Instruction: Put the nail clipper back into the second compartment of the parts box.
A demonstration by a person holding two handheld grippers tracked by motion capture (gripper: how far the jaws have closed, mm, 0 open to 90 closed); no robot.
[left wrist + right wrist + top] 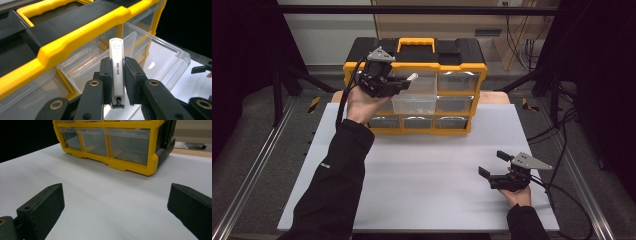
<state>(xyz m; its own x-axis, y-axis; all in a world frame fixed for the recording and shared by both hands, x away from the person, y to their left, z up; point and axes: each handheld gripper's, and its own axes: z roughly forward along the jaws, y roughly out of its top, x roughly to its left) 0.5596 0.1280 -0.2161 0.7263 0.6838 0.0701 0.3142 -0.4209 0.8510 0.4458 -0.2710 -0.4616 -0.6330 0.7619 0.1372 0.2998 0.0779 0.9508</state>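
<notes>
Slim white plastic stick lettered "SHUNAN", clamped in left gripper over pulled-out clear drawer of yellow-and-black organiser; right gripper agape above bare white tabletop.

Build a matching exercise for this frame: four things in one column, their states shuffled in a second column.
Things:
1. left gripper
2. right gripper
3. white stick-shaped device
4. clear middle drawer

States:
A. pulled out of the yellow organizer
B. open, low over the white table
C. clamped between black jaws
D. shut, raised by the organizer

Pairs: 1-D, 2-B, 3-C, 4-A
</notes>
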